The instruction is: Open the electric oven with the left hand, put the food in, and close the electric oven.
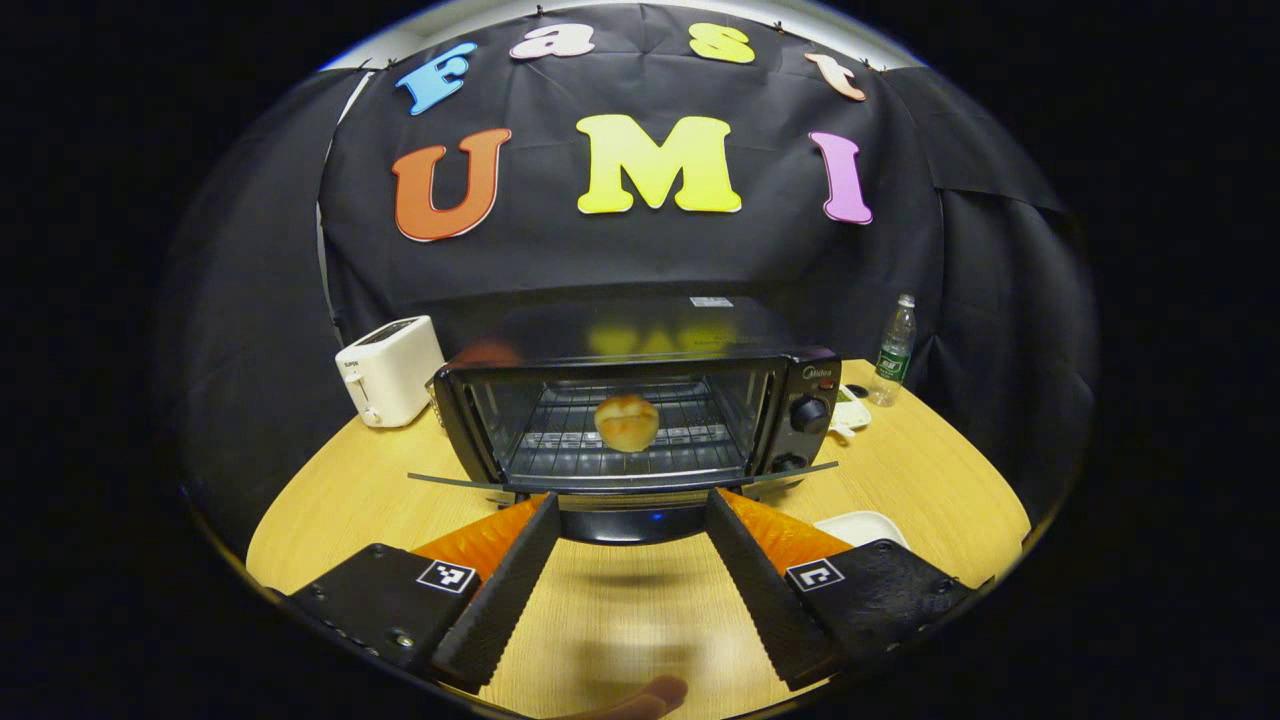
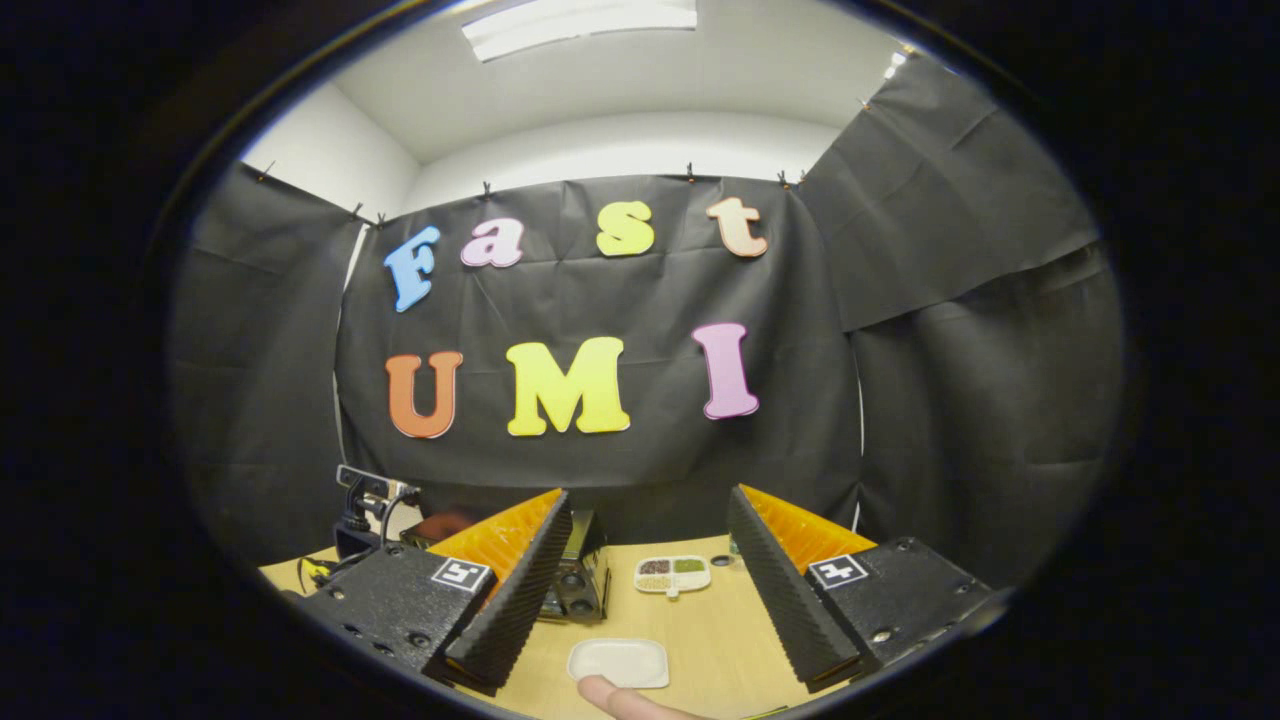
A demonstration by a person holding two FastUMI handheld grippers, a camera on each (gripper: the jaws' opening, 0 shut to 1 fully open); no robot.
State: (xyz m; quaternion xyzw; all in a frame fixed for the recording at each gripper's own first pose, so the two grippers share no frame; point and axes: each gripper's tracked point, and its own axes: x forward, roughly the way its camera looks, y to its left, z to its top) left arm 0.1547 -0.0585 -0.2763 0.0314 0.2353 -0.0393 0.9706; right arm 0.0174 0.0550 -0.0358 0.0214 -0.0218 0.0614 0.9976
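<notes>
Wooden table (image 1: 930, 470) inside a black-draped booth, oven (image 1: 640, 420) in the middle with door (image 1: 620, 482) dropped flat. Bun (image 1: 627, 422) resting on the rack, so probably just closing left. Left gripper (image 1: 627, 580) spread wide, empty, lined up below the door edge, likely to lift it. Right gripper (image 2: 645, 590) spread too, raised clear above a white dish (image 2: 619, 662). Door handle hard to make out; oven half hidden behind the right gripper's finger.
</notes>
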